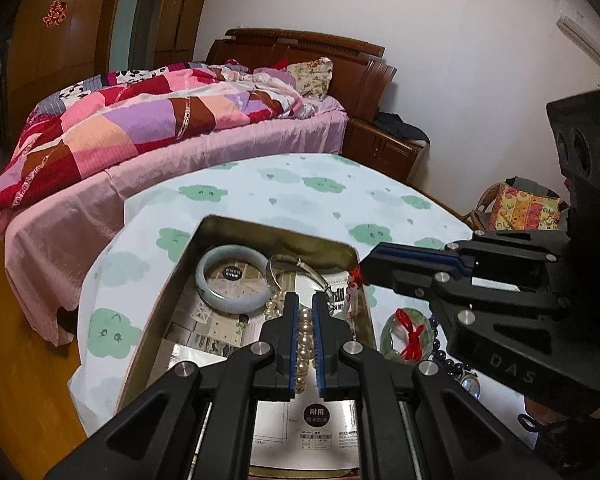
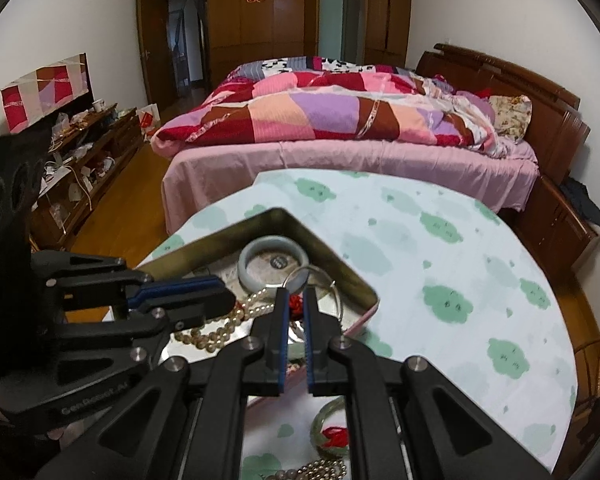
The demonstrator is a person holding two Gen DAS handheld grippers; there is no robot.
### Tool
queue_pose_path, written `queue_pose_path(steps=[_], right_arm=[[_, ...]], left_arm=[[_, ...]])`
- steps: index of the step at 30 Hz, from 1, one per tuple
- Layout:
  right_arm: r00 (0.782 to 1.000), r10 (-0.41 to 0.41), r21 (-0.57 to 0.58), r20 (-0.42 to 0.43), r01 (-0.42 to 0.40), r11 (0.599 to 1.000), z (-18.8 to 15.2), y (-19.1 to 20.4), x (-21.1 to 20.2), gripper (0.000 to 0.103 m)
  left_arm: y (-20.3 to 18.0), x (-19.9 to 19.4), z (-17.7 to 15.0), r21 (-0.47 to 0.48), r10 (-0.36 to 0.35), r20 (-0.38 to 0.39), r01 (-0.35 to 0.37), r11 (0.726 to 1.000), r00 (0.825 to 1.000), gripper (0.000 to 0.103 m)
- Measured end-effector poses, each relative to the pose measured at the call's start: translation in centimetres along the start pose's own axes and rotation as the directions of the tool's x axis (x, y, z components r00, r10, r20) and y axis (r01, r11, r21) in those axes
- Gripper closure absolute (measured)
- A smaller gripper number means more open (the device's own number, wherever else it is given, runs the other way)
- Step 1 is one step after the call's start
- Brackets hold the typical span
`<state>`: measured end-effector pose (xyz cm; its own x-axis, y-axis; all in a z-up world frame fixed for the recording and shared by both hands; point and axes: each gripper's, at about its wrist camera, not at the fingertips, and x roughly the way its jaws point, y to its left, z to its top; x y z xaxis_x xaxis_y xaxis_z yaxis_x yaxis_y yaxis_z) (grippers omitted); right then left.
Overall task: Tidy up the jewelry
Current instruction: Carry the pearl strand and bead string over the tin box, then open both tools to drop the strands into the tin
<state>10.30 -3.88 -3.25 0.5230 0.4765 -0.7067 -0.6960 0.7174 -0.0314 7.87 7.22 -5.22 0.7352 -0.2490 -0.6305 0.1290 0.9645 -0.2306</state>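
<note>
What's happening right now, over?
Left gripper shut on cream pearl strand over metal tin. Right gripper shut on red-and-white charm at tin rim. Nothing blocking.

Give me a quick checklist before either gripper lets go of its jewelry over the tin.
1. Left gripper clamped on pearl strand: ok.
2. Pearl strand above the tin: ok.
3. Right gripper clamped on red charm: ok.
4. Red charm fully inside the tin's edge: cannot tell.
5. Pale bangle already in the tin: ok.
6. Green bangle in the tin: not ok, it lies outside on the tablecloth.
</note>
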Motion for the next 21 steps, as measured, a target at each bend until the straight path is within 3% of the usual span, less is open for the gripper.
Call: queue_pose_path(steps=[19, 21], right_arm=[[0.998, 0.032, 0.023, -0.057, -0.031, 0.999, -1.4, 0.1, 2.0, 0.092], [0.998, 0.030, 0.035, -0.048, -0.029, 0.999, -1.4, -0.1, 1.9, 0.079]], left_arm=[[-0.1, 1.1, -0.4, 0.000, 0.025, -0.042, -0.025, 1.000, 0.999, 0.097], [0.0, 1.1, -0.4, -0.004, 0.040, -0.042, -0.040, 0.999, 0.998, 0.087]])
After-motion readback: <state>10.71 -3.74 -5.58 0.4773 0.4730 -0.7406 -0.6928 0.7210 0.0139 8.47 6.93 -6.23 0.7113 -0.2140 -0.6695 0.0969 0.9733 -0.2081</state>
